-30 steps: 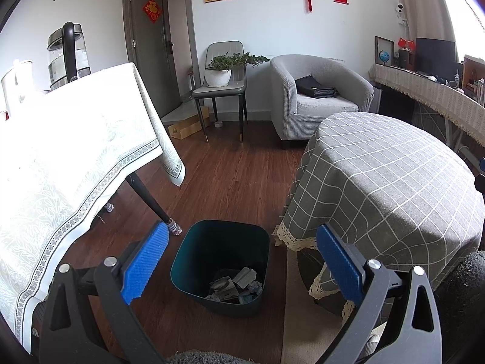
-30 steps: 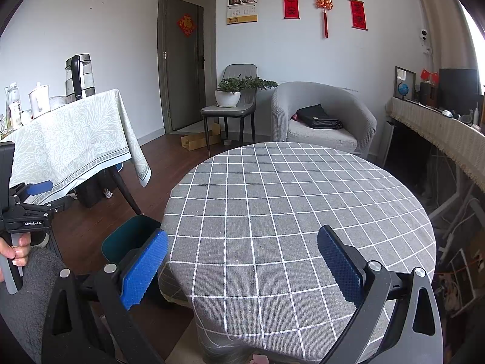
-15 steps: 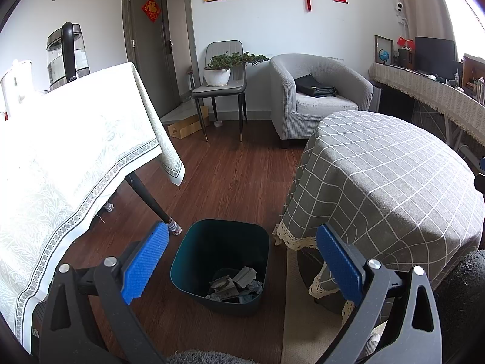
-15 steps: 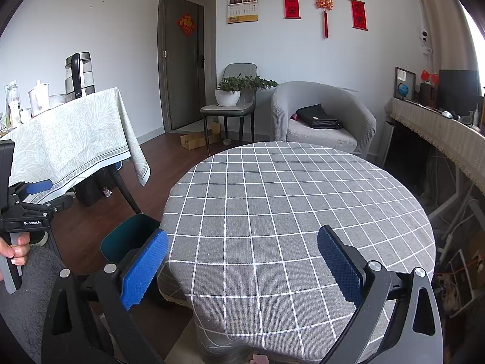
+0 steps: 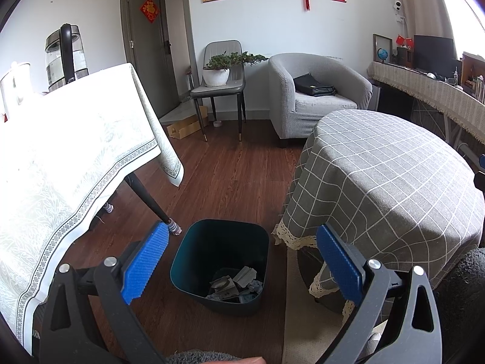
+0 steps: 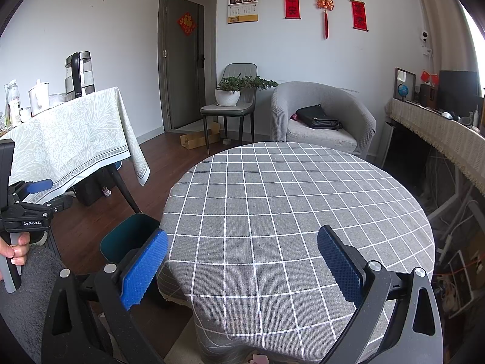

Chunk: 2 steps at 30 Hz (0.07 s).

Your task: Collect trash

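Note:
A dark teal trash bin (image 5: 197,261) stands on the wood floor between two tables, with crumpled paper trash (image 5: 235,283) at its bottom. My left gripper (image 5: 242,261) is open and empty, held above the bin. My right gripper (image 6: 242,264) is open and empty over the near edge of the round table with the grey checked cloth (image 6: 288,200). The bin's rim (image 6: 127,236) shows left of that table in the right wrist view, and the left gripper (image 6: 36,194) is at the far left there. No trash shows on the round table.
A table with a pale patterned cloth (image 5: 69,157) stands left, with a kettle (image 5: 65,56) on it; its leg (image 5: 151,203) is near the bin. A grey armchair (image 5: 315,100), a chair with a plant (image 5: 221,72) and a long side counter (image 5: 430,91) line the back.

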### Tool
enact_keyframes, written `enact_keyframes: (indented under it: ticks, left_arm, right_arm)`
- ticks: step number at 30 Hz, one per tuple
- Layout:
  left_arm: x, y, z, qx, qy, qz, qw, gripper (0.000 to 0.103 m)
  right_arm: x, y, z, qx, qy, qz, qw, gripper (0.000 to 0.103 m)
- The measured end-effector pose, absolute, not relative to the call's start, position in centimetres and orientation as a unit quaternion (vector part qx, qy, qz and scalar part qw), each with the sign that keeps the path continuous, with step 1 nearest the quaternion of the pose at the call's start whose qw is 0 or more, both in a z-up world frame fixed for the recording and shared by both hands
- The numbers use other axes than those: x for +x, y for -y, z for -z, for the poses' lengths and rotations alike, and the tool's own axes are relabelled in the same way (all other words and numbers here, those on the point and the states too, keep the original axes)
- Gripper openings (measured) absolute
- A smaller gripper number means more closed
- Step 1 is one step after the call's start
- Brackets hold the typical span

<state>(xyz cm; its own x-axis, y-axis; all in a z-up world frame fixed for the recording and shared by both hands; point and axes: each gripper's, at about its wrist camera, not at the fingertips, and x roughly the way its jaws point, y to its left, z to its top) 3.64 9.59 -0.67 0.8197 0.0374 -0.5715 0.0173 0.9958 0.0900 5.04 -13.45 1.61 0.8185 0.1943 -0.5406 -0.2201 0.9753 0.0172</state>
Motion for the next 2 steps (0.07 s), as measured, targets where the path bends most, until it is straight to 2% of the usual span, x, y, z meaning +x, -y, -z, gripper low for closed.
enact_keyframes:
  ticks: [2]
  left_arm:
    - [3.68, -9.45, 0.65, 0.047, -0.3, -0.006, 0.953, 0.1]
  right_arm:
    - [5.06, 13.52, -1.55, -0.023, -0.281, -0.108, 0.953, 0.1]
